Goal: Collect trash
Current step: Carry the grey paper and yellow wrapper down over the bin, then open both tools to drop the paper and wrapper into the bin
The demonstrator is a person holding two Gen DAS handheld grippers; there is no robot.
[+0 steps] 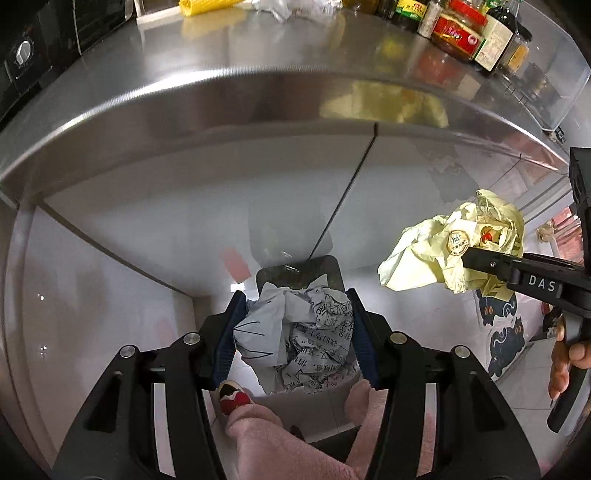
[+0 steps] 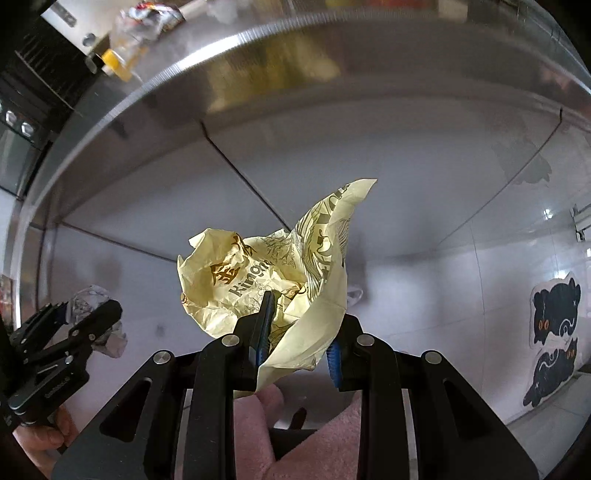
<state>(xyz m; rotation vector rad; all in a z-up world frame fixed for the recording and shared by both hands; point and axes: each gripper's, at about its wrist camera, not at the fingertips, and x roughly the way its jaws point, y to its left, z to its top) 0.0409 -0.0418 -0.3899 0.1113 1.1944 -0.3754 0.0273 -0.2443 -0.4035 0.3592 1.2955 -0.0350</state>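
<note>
Both grippers are below the edge of the steel counter [image 1: 184, 92], each carrying a load. The left gripper [image 1: 295, 332] has its blue pads pinched on a crumpled grey-white paper [image 1: 306, 339] covered in dark handwriting, held directly over a dark bin [image 1: 306, 271] on the floor beside the cabinet front. To its right, the right gripper [image 1: 476, 262] reaches in from the right edge, its jaws clamped on a crumpled pale yellow wrapper [image 1: 436, 251] with a round seal printed on it. From the right wrist camera, that yellow wrapper [image 2: 280, 280] fills the middle, squeezed between the fingers of the right gripper [image 2: 299, 328], one corner sticking up toward the cabinet doors. The left gripper [image 2: 74, 321] shows at the left edge with its paper wad [image 2: 92, 299]. Pink fuzzy trouser legs [image 1: 280, 443] and a red-patterned slipper [image 1: 232, 397] show beneath. On the far counter stand sauce bottles [image 1: 476, 33] at the right, and a cat-print mat [image 2: 554, 332] lies on the tiled floor.
</note>
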